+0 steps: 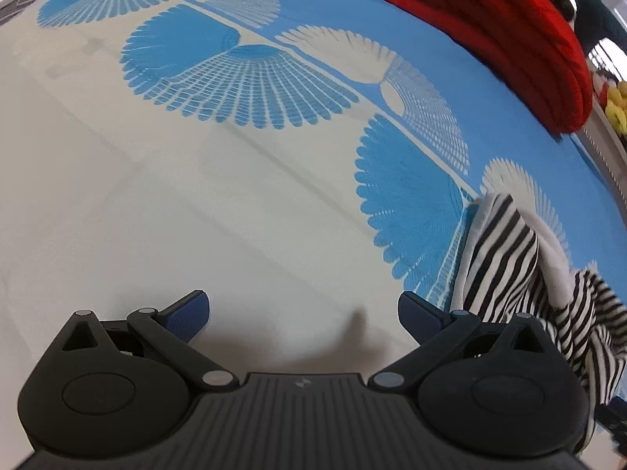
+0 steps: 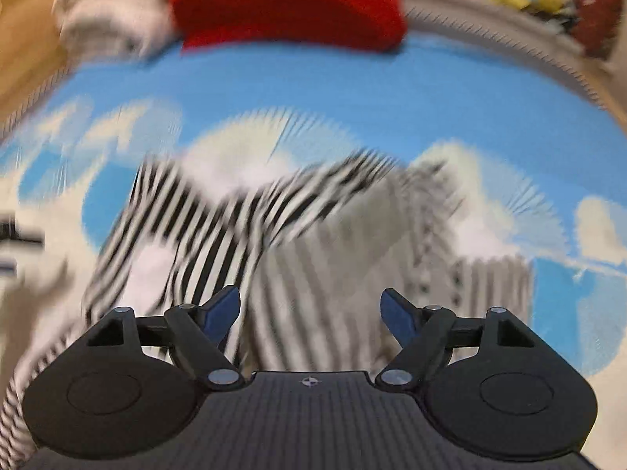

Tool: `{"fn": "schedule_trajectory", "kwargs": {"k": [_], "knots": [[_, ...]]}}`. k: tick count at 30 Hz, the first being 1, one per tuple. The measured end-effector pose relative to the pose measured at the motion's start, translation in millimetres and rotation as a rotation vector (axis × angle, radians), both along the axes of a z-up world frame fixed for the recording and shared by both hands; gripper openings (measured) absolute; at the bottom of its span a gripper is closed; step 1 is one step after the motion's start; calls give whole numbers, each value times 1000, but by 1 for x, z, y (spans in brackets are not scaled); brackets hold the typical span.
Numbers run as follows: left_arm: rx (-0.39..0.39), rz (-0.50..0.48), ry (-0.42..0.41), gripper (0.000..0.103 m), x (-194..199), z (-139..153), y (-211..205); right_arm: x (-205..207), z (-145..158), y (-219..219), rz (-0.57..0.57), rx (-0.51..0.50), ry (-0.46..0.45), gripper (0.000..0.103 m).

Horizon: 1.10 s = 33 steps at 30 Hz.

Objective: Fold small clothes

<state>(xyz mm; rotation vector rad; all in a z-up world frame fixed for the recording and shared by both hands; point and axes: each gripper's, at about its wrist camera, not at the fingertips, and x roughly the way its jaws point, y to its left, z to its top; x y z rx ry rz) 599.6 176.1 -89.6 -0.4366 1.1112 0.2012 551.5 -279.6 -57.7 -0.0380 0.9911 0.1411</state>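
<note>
We hold both grippers over a bed covered with a blue-and-white fan-print sheet [image 1: 250, 78]. The left gripper [image 1: 303, 315] has its jaws spread wide and holds nothing; only plain white sheet lies between its blue pads [image 1: 188, 313]. The right gripper [image 2: 309, 311] also has its jaws apart and empty, hanging just above the garment.

The task's thing is a black-and-white striped garment [image 2: 250, 235]. In the right wrist view it lies rumpled on the sheet directly ahead of the fingers, with 1 part bunched toward the left and a flatter, paler panel toward the right. That view is heavily blurred, so we cannot tell sleeves from body, nor whether any fold is already laid. In the left wrist view the same striped garment [image 1: 505, 250] sits at the right side, just beside the right pad and not touching it.

A folded red item [image 1: 509, 27] lies near the far edge of the bed, well apart from the garment, with pale cloth beside it. Yellow and red soft shapes show beyond the bed edge, too blurred to name.

We judge the step in hand to be the approach before the first grasp: the garment is not yet flattened. The next move calls for both grippers to descend onto 2 separate edges of the fabric, pinch only 1 layer each, and draw it flat on the open white area
</note>
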Motion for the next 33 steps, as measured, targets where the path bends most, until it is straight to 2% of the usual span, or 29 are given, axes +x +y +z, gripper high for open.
{"fn": "schedule_trajectory", "kwargs": {"k": [1, 2, 3, 4, 7, 10, 11, 13, 14, 15, 16, 17, 18, 19, 21, 23, 26, 27, 29, 30, 32, 33], "knots": [[2, -8, 4, 103, 0, -1, -1, -2, -8, 10, 19, -37, 8, 54], [0, -11, 6, 103, 0, -1, -2, -2, -16, 21, 20, -99, -2, 5], [-6, -11, 3, 103, -1, 0, -2, 5, -14, 25, 39, -150, -14, 0], [-16, -13, -8, 103, -3, 2, -2, 11, -4, 25, 23, -143, -65, 0], [-46, -24, -67, 103, -8, 13, -2, 8, 67, 13, -25, -101, -299, 0], [-62, -32, -99, 103, -10, 20, -6, -27, 132, -2, -41, -78, -508, 0], [-70, -36, -100, 103, -10, 21, -8, -43, 147, -9, -34, -39, -576, 0], [-84, -45, -96, 103, -10, 20, -12, -73, 162, -27, -35, 27, -653, 1], [-85, -48, -94, 103, -9, 20, -14, -86, 158, -31, -44, 35, -646, 1], [-86, -55, -91, 103, -9, 20, -17, -98, 143, -31, -28, 15, -600, 1], [-88, -62, -91, 103, -9, 20, -20, -103, 123, -29, 0, -1, -539, 6], [-87, -70, -93, 103, -9, 20, -24, -109, 93, -27, 37, -10, -437, 18], [-86, -78, -97, 103, -10, 21, -28, -113, 52, -23, 80, -34, -275, 29], [-90, -88, -107, 103, -11, 22, -33, -116, 17, -20, 65, -78, -157, 43], [-115, -121, -135, 103, -13, 26, -44, -128, -29, -24, -12, -92, -52, 44], [-159, -167, -184, 103, -15, 32, -58, -140, -35, -45, -111, 16, -89, 47], [-177, -261, -243, 103, -12, 41, -91, -134, -10, -86, -255, 183, -151, 52], [-167, -302, -250, 103, -7, 43, -105, -128, 1, -102, -290, 227, -210, 53], [-158, -354, -232, 103, 3, 40, -131, -119, 5, -123, -364, 268, -303, 56], [-170, -370, -212, 103, 7, 38, -141, -110, 3, -138, -410, 315, -319, 56], [-228, -416, -171, 103, 12, 30, -159, -94, -12, -154, -476, 418, -253, 56], [-258, -448, -153, 103, 11, 26, -167, -89, -22, -157, -472, 463, -198, 55]]}}
